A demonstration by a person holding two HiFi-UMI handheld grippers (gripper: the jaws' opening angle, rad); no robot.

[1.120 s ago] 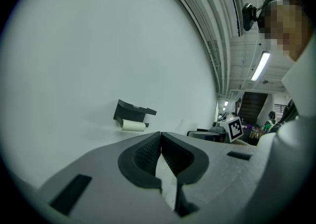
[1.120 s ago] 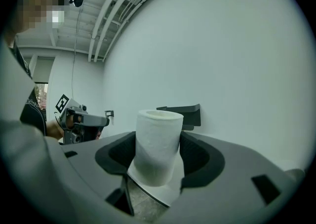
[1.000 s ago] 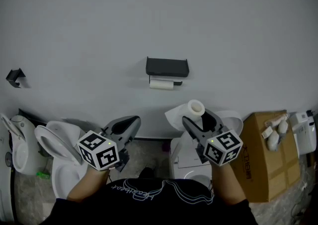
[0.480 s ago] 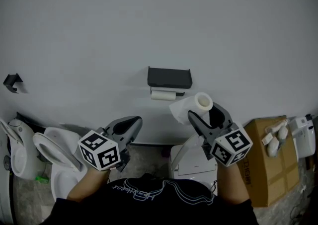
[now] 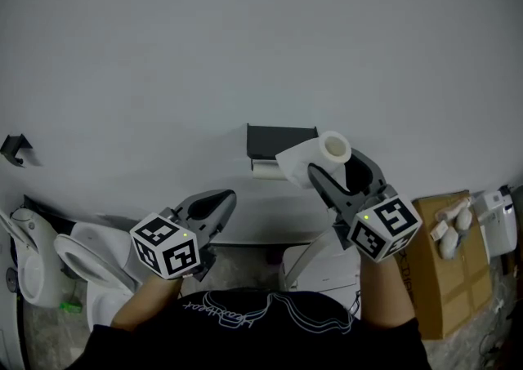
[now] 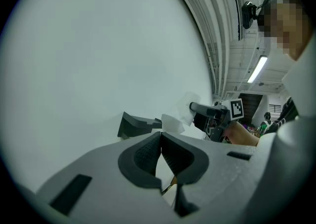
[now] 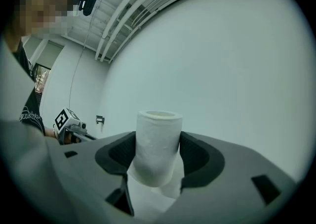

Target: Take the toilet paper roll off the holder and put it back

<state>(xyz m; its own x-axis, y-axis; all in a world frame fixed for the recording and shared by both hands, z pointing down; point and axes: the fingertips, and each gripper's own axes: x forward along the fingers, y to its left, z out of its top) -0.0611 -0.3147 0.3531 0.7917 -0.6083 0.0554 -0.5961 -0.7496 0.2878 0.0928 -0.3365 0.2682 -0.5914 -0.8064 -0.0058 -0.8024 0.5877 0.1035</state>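
Restroom setting: toilets, wall-mounted paper holder

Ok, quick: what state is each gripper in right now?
Left gripper: closed, holding nothing.
Right gripper: closed on the toilet paper roll.

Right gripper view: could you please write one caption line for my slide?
The right gripper clamps a toilet paper roll by its sides, with a plain white wall behind.

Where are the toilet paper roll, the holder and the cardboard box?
toilet paper roll [image 7: 157,144], right gripper view, its side wall.
holder [image 5: 270,141], head view, its black front.
cardboard box [image 5: 453,270], head view, its top face.
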